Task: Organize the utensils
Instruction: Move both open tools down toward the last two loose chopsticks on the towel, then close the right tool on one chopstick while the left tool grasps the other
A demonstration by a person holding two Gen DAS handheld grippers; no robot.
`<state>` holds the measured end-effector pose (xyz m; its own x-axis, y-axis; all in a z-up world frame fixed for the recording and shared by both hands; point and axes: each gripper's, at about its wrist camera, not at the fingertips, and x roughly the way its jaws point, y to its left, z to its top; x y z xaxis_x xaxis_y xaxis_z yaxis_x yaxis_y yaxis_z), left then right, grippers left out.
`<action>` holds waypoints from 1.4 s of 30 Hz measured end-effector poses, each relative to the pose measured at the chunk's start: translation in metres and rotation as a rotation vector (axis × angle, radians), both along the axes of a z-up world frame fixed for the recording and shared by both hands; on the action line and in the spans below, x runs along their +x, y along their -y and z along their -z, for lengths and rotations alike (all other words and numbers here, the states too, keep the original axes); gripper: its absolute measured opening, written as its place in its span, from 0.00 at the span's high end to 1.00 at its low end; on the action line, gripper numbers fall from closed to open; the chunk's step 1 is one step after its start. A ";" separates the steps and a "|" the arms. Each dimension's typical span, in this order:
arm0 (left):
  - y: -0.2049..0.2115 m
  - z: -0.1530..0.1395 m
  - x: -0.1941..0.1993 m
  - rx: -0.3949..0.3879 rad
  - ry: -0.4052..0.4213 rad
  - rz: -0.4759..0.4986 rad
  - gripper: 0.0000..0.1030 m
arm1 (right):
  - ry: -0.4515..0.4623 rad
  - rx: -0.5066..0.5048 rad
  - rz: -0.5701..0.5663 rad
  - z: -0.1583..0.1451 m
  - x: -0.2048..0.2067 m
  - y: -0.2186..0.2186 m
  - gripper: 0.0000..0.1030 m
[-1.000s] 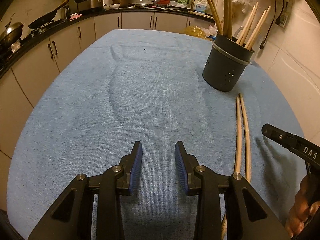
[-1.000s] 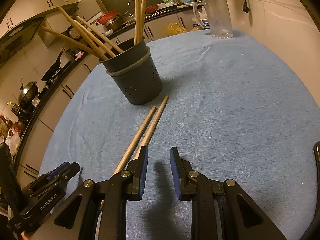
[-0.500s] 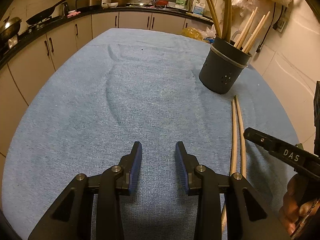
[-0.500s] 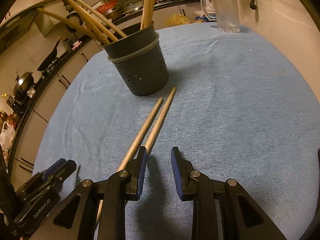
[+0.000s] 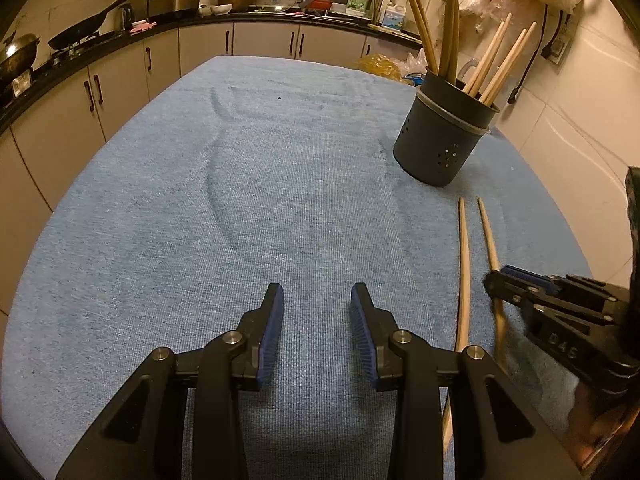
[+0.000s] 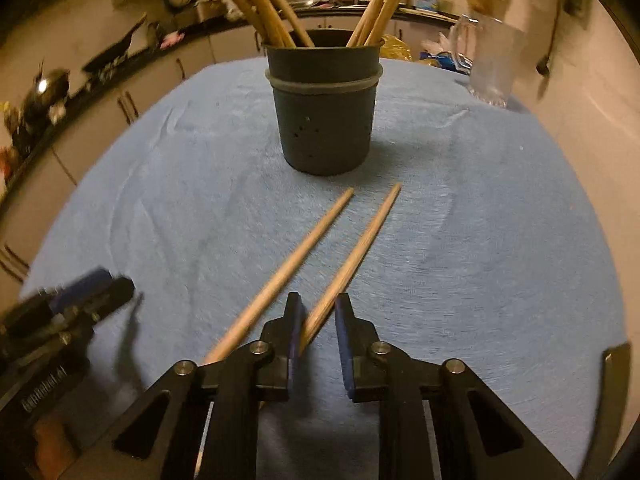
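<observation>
Pickup in hand — right hand-held gripper (image 6: 316, 320) has just been closing on one chopstick (image 6: 356, 248); contact unclear. Left hand-held gripper (image 5: 316, 308) released, idle. Next: lift into holder (image 6: 324, 120) ahead.

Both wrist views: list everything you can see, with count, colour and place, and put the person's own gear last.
Loose chopsticks: two, light wood, lying on the cloth in front of the holder, tips apart.
Holder: one, dark grey, upright on the cloth, with several wooden chopsticks standing in it.
Cloth: one, blue, covering the table.
Glass jug: one, clear, behind the holder on the right.
Kitchen counter: behind the table, with pans, pots and bottles.
Left gripper: black with blue pads, open, above bare cloth.
Right gripper: black with blue pads, jaws just closing around one loose chopstick, a gap remaining.
</observation>
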<state>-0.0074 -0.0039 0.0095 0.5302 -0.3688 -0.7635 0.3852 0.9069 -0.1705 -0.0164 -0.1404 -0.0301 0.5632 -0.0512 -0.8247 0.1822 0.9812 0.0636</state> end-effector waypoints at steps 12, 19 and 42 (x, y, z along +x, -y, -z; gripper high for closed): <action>0.007 -0.002 0.001 0.017 -0.024 0.031 0.62 | -0.053 0.033 0.021 -0.006 -0.054 0.093 0.82; 0.036 -0.015 0.004 0.015 -0.085 0.147 0.62 | -0.010 0.164 0.143 -0.011 -0.040 0.129 0.80; 0.127 -0.014 0.018 0.147 -0.178 0.307 0.57 | 0.010 0.201 0.074 -0.006 -0.020 0.115 0.93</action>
<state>0.0108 -0.1312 0.0230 0.2669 -0.3695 -0.8901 0.6188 0.7738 -0.1356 -0.0366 -0.2549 -0.0243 0.5724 0.0726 -0.8167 0.2515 0.9325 0.2592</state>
